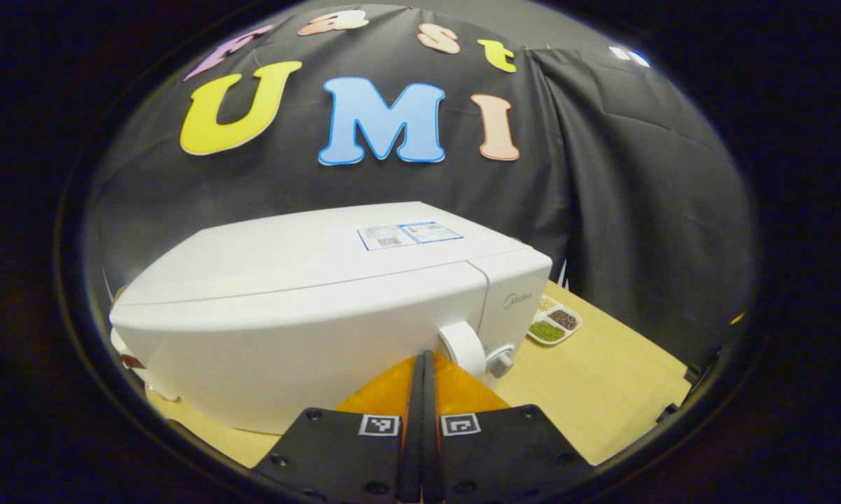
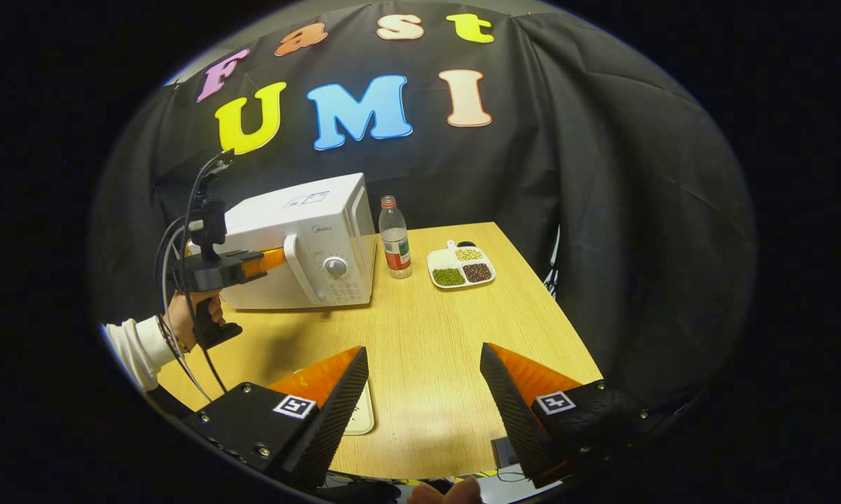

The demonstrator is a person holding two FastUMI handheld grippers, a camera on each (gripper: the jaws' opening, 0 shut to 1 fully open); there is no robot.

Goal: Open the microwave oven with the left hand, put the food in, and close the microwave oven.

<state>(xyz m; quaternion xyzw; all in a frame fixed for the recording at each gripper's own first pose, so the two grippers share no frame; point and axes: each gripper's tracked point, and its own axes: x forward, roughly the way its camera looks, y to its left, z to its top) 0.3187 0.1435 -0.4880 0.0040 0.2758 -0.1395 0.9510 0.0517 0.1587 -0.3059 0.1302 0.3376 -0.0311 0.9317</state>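
White microwave oven point(image 2: 301, 241) sits at the far left of the wooden tabletop point(image 2: 448, 329), door shut. Left hand-held gripper point(image 1: 424, 364): fingers pressed together with nothing between them, tips just beside the door's handle point(image 1: 462, 346). In the right gripper view that same gripper reaches in from the left, a hand point(image 2: 192, 311) in a white sleeve on its grip, tips close to the handle; contact cannot be told. Right hand-held gripper point(image 2: 424, 371): fingers spread wide, empty, held above the near tabletop. A pale tray edge point(image 2: 363, 416) shows beside its left finger. Clear bottle point(image 2: 394, 238) stands just right of the microwave; a divided dish point(image 2: 460, 267) of green, dark and pale grains lies further right.
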